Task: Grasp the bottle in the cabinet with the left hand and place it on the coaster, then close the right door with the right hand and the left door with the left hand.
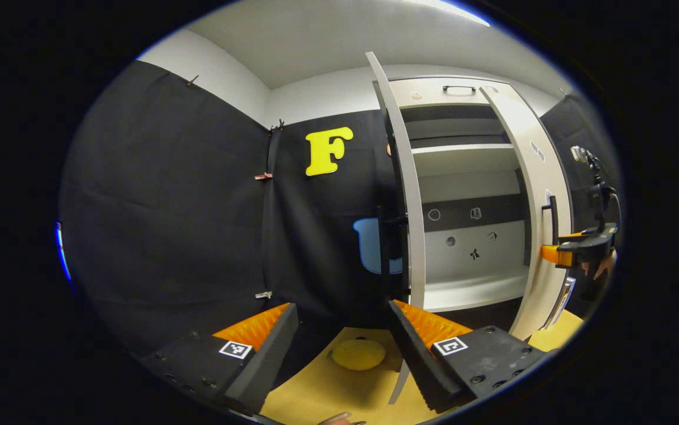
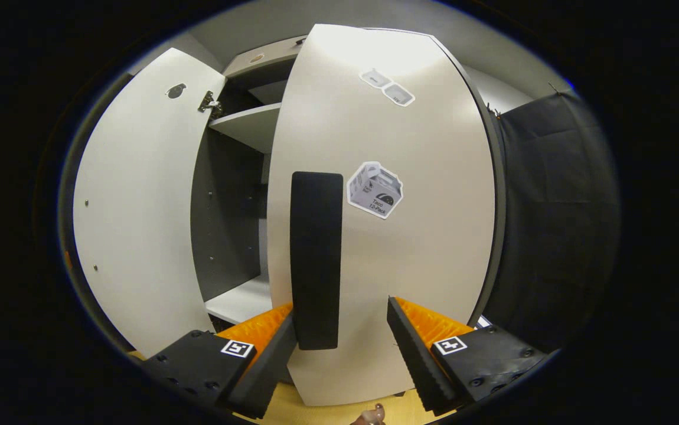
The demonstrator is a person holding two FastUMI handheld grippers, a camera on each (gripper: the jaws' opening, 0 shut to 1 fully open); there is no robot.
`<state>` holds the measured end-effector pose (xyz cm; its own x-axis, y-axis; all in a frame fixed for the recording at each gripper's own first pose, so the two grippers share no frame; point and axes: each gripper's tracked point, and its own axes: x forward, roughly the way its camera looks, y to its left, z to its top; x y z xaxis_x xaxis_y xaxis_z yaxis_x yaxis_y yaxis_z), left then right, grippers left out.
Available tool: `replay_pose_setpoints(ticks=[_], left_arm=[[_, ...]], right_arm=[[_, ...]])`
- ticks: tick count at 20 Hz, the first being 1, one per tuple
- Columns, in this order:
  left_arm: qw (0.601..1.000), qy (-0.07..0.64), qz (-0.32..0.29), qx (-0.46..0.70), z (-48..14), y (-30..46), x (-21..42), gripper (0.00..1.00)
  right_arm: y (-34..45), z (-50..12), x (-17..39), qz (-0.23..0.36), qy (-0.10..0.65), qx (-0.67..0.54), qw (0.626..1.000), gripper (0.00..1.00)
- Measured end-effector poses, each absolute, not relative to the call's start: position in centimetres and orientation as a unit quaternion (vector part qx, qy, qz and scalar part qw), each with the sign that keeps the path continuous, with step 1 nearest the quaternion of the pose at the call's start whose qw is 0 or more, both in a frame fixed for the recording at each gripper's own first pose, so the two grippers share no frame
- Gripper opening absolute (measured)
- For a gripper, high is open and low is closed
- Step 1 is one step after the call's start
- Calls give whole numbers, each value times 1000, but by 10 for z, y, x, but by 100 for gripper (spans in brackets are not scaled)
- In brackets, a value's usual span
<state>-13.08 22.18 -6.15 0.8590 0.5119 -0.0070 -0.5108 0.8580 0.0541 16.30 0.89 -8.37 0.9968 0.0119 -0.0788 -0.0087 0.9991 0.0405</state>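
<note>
The left gripper view is set back, facing the open cabinet [image 1: 469,195]; the right gripper view is held close against its right door [image 2: 387,206], which both views share.

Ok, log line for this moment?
right gripper: open, at right door handle | left gripper: open | left door: open

Parted fingers [image 2: 280,336] flanking door handle [image 2: 316,260]
</note>
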Motion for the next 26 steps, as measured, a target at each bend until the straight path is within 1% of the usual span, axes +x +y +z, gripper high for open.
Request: replay_pose_setpoints(ticks=[5, 9, 10, 12, 15, 17, 21, 25, 26], left_arm=[[977, -1, 213, 23, -55, 223, -101, 95], [979, 2, 200, 26, -59, 230, -86, 96], [981, -1, 195, 21, -59, 230, -83, 96], [981, -3, 191, 17, -60, 232, -79, 96], [984, -11, 179, 7, -60, 230, -75, 95], [985, -14, 170, -3, -61, 230, -74, 92], [990, -16, 139, -6, -60, 226, -66, 92], [995, -20, 100, -13, -61, 189, -58, 90], [995, -21, 93, -17, -61, 182, -54, 92]], right_arm=[[16, -85, 189, -36, 28, -5, 999, 94], [17, -85, 186, -36, 31, -13, 999, 95], [17, -87, 180, -33, 38, -4, 999, 94], [16, -85, 166, -31, 39, 13, 999, 98], [5, -82, 134, -44, 38, 15, 998, 98], [3, -81, 117, -45, 43, 19, 998, 98], [3, -74, 90, -50, 36, 16, 998, 98], [0, -70, 79, -50, 34, -7, 998, 97], [0, -68, 80, -46, 33, -11, 998, 97]])
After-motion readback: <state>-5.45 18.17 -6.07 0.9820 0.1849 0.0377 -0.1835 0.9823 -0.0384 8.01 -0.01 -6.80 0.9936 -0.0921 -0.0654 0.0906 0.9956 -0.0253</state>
